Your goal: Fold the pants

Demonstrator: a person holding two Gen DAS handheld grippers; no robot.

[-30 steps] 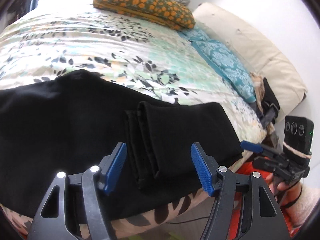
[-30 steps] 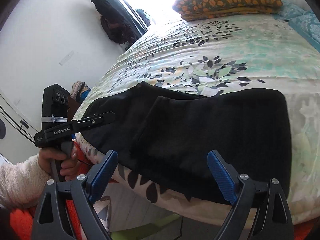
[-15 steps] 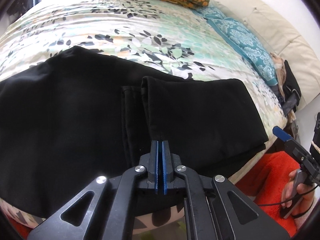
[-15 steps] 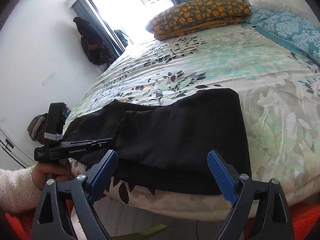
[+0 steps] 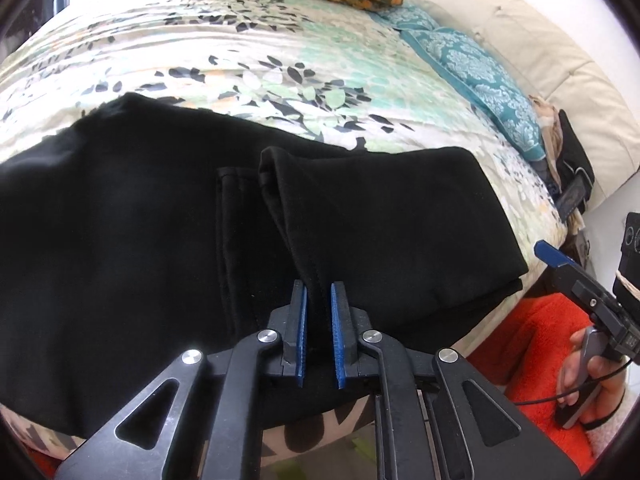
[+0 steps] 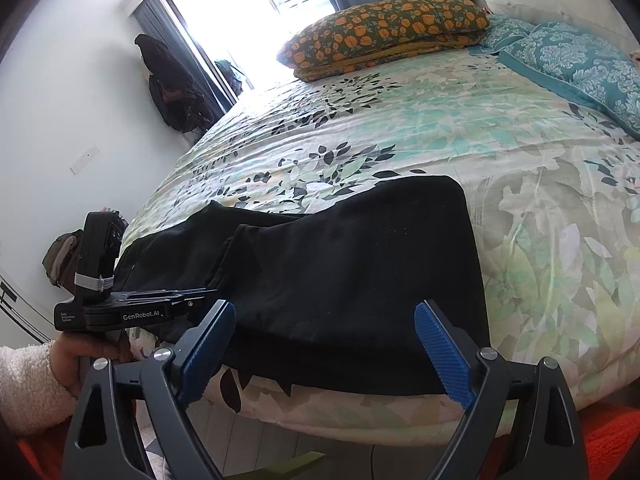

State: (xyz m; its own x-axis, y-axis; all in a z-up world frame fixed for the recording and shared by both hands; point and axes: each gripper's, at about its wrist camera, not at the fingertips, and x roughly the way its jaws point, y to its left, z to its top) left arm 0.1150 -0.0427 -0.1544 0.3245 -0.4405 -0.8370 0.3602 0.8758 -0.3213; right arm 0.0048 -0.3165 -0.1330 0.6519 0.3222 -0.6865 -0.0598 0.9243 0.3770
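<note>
The bed (image 6: 400, 128) has black pants (image 5: 120, 260) near its front edge, part folded with more folds left, and the left hand-held gripper (image 5: 319, 320) is pinched on their hem, while the right hand-held gripper (image 6: 324, 344) waits wide open and empty just before them.
</note>
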